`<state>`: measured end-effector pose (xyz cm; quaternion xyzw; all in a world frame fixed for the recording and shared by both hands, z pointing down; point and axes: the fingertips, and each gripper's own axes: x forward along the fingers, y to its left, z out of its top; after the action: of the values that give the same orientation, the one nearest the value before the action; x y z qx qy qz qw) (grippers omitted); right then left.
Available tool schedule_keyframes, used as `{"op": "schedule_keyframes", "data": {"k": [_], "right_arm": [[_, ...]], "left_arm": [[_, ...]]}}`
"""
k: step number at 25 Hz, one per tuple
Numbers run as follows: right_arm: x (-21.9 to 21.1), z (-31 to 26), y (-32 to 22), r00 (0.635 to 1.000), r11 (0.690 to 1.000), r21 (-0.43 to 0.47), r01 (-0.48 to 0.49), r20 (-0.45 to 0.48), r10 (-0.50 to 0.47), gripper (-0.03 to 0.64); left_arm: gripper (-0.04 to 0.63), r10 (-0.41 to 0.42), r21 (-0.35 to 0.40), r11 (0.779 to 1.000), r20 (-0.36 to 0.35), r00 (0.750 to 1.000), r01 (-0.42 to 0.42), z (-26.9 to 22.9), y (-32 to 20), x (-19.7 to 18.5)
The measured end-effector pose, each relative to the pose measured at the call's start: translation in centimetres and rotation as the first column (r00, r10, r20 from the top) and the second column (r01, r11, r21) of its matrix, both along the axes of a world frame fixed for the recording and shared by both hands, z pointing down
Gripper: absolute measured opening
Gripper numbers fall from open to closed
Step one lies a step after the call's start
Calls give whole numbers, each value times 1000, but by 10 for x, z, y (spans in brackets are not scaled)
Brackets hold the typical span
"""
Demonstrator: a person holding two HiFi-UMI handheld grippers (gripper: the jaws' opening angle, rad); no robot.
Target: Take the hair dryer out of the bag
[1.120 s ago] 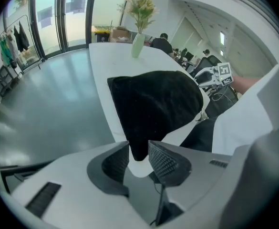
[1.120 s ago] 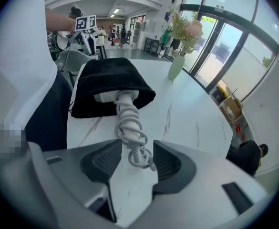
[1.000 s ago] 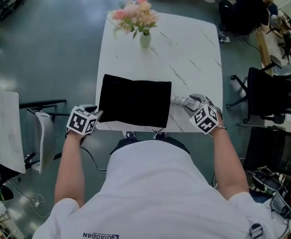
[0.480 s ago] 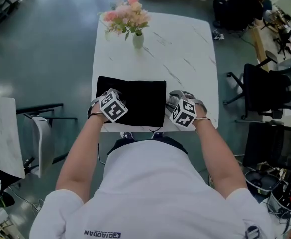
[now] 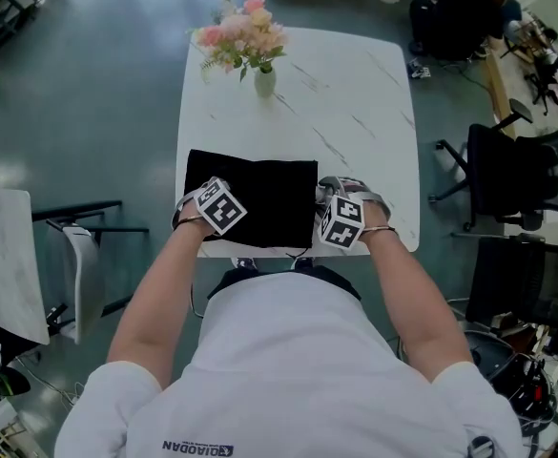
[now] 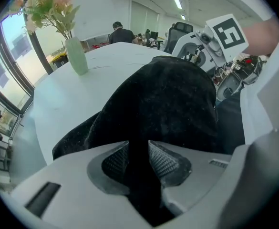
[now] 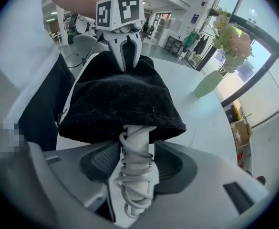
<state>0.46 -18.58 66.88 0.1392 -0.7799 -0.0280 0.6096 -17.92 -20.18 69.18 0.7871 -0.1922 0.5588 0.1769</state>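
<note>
Both grippers have closed in since a second ago. The left gripper [image 5: 202,201], then off the surface's 9 o'clock edge, now sits over the 9 o'clock end of the black soft-fabric bag [image 5: 259,198]. The right gripper [image 5: 336,198] has slid closer to its 3 o'clock end. In the head view the bag lies flat at the 6 o'clock edge of the white marble-patterned surface [image 5: 364,93]. A pale green vase of pink flowers [image 5: 264,76] stands well apart at the bag's 12 o'clock.

In the left gripper view the jaws stand apart, and a fold of the bag's black fabric fills the gap between the ribbed pads, which do not clamp it. The bag bulges ahead, with the vase at 11 o'clock and the right gripper's marker cube at 1 o'clock.

In the right gripper view the jaws have just been opening and stand wide. Between them lies the handle of the white plastic hair dryer [image 7: 135,161], wound with its coiled white cord. It sticks out of the bag's mouth toward 6 o'clock, and the rest is hidden inside the bag. The pads flank the handle without clamping it. The left gripper shows at 12 o'clock beyond the bag, and the vase at 2 o'clock.
</note>
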Motion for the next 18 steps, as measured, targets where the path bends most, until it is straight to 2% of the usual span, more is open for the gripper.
{"op": "schedule_keyframes", "data": {"k": [7,11,18], "right_arm": [[-2,4,-6,991,993,9,120,-59,-119,213],[-2,5,-13,978,982,15,190,-89,-188,212],[0,21,-18,984,988,-54,143,-99,-148,264]], "left_arm": [[135,-70,-41,997,-33,997,69,3,6,-3],[130,-67,-62,996,-37,997,65,3,17,-3],[126,-105,-39,994,-45,993,103,4,17,-5]]}}
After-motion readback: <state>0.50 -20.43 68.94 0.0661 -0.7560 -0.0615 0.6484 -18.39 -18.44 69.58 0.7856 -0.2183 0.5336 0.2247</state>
